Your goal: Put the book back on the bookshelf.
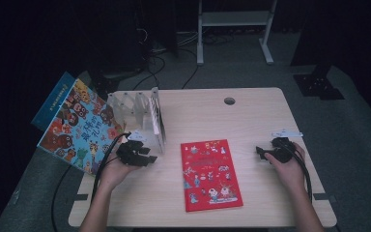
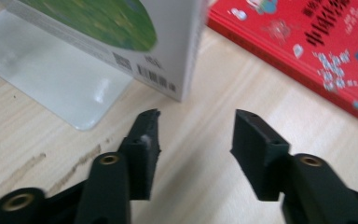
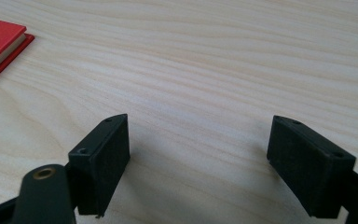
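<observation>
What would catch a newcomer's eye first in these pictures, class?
The red book lies flat at the table's middle, bright against the pale wood. A colourful picture book leans off the table's left edge, beside a clear rack holding an upright book. The left gripper and right gripper rest open on either side.

Our two grippers, left gripper (image 1: 147, 155) and right gripper (image 1: 262, 152), are matte black, with blocky fingers (image 2: 256, 156), brass-coloured pivot screws (image 2: 108, 160) and black cables (image 1: 104, 162); our forearms are bare.
</observation>
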`<state>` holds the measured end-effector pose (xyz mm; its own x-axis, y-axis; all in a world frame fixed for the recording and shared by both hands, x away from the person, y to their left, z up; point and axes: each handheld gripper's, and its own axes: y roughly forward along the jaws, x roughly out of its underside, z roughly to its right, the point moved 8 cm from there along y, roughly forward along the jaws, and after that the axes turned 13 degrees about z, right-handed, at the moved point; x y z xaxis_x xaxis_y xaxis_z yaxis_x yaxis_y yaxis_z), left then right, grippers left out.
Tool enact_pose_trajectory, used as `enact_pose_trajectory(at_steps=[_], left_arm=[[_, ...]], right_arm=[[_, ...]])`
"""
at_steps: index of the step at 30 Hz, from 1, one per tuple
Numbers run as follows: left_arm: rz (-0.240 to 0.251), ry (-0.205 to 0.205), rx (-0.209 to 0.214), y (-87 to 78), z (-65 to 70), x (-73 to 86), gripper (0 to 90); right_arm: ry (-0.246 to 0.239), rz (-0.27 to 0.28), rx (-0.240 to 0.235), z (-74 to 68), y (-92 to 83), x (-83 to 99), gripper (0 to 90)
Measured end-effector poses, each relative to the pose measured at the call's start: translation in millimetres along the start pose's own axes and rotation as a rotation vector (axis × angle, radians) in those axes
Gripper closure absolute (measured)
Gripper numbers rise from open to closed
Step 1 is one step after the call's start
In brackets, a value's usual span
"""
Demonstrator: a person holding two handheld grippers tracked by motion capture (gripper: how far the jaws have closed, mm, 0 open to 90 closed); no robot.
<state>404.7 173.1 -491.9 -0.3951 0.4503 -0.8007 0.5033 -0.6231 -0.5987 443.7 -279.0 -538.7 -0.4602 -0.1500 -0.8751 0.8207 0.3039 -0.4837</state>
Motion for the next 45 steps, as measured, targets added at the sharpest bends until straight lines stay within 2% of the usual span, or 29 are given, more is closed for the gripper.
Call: enact_pose_trajectory(at_steps=[2, 4, 7, 9, 11, 12, 14, 17, 19, 20, 21, 22, 23, 24, 25, 26, 27, 29, 33, 34, 35, 36, 38, 39, 45], left_arm=[[0.005, 0.005, 0.004, -1.1, 2.3, 3.0, 42.2], [0.013, 0.046, 0.019, -3.2, 9.5, 12.2, 36.0], [0.008, 0.058, 0.028, -3.9, 14.3, 16.6, 30.4], [-0.004, 0.066, 0.055, -1.6, 25.8, 20.8, 28.5], [-0.014, 0.074, 0.064, -0.4, 29.1, 21.6, 24.2], [-0.021, 0.099, 0.082, 5.9, 39.6, 21.7, 20.9], [-0.022, 0.108, 0.088, 10.2, 44.4, 19.9, 18.8], [-0.023, 0.128, 0.123, 22.7, 61.0, 16.0, 11.5], [-0.032, 0.139, 0.128, 26.0, 65.0, 16.0, 8.2], [-0.043, 0.154, 0.137, 32.5, 72.1, 16.1, 6.6], [-0.043, 0.154, 0.137, 32.5, 72.1, 16.1, 6.1], [-0.056, 0.164, 0.148, 37.4, 77.7, 16.6, 6.1], [-0.056, 0.164, 0.148, 37.4, 77.7, 16.6, 6.0], [-0.053, 0.163, 0.145, 39.9, 80.1, 16.6, 6.0], [-0.063, 0.176, 0.145, 43.5, 83.2, 16.9, 4.6], [-0.063, 0.176, 0.145, 43.5, 83.2, 16.9, 4.6], [-0.063, 0.176, 0.149, 45.2, 85.3, 16.8, 4.5], [-0.066, 0.185, 0.160, 47.3, 88.9, 16.8, 4.6], [-0.068, 0.200, 0.171, 51.9, 95.0, 16.4, 4.3], [-0.063, 0.202, 0.174, 54.1, 97.7, 15.1, 4.3], [-0.063, 0.202, 0.174, 54.1, 97.7, 15.1, 4.2], [-0.054, 0.201, 0.176, 54.8, 98.6, 13.4, 4.2], [-0.054, 0.202, 0.176, 54.9, 98.9, 12.8, 4.3], [-0.050, 0.204, 0.174, 54.7, 98.8, 13.1, 4.3], [-0.030, 0.201, 0.184, 56.8, 103.1, 13.0, 4.3]], right_arm=[[0.001, 0.000, 0.000, -0.1, 0.0, 0.0, 20.0], [0.001, 0.000, -0.001, -0.1, 0.0, 0.0, 19.6], [-0.001, -0.002, -0.002, -0.2, 0.0, 0.1, 19.5], [-0.001, -0.002, -0.003, -0.4, 0.1, 0.1, 19.1], [-0.002, -0.002, -0.003, -0.4, 0.1, 0.1, 18.9], [-0.007, -0.005, -0.009, -0.9, 0.2, 0.3, 17.8], [-0.006, -0.006, -0.009, -1.2, 0.0, 0.4, 18.1], [-0.005, -0.017, -0.014, -2.7, -4.0, -0.7, 29.4], [0.012, -0.020, -0.037, -6.4, -6.7, -2.0, 33.1], [0.018, -0.018, -0.055, -9.0, -8.2, -3.2, 35.5], [0.018, -0.018, -0.055, -9.0, -8.2, -3.2, 35.5], [0.026, -0.023, -0.089, -15.8, -11.1, -5.3, 36.9], [0.026, -0.023, -0.089, -15.8, -11.1, -5.3, 36.9], [0.027, -0.032, -0.109, -20.2, -12.4, -6.1, 37.6], [0.013, -0.037, -0.145, -29.7, -14.3, -8.3, 40.1], [0.013, -0.037, -0.145, -29.7, -14.3, -8.3, 40.1], [0.011, -0.040, -0.194, -42.3, -15.7, -10.6, 42.1], [0.012, -0.043, -0.208, -46.1, -16.1, -11.3, 43.1], [0.026, -0.043, -0.285, -67.7, -17.7, -16.0, 46.9], [0.019, -0.049, -0.308, -77.2, -17.4, -16.8, 48.3], [0.019, -0.049, -0.308, -77.2, -17.4, -16.8, 48.3], [0.019, -0.062, -0.339, -87.1, -16.6, -16.3, 49.3], [0.023, -0.064, -0.352, -90.8, -16.1, -16.2, 49.6], [0.031, -0.070, -0.383, -101.1, -15.1, -16.4, 50.5], [0.032, -0.101, -0.429, -118.7, -8.4, -13.7, 51.7]])
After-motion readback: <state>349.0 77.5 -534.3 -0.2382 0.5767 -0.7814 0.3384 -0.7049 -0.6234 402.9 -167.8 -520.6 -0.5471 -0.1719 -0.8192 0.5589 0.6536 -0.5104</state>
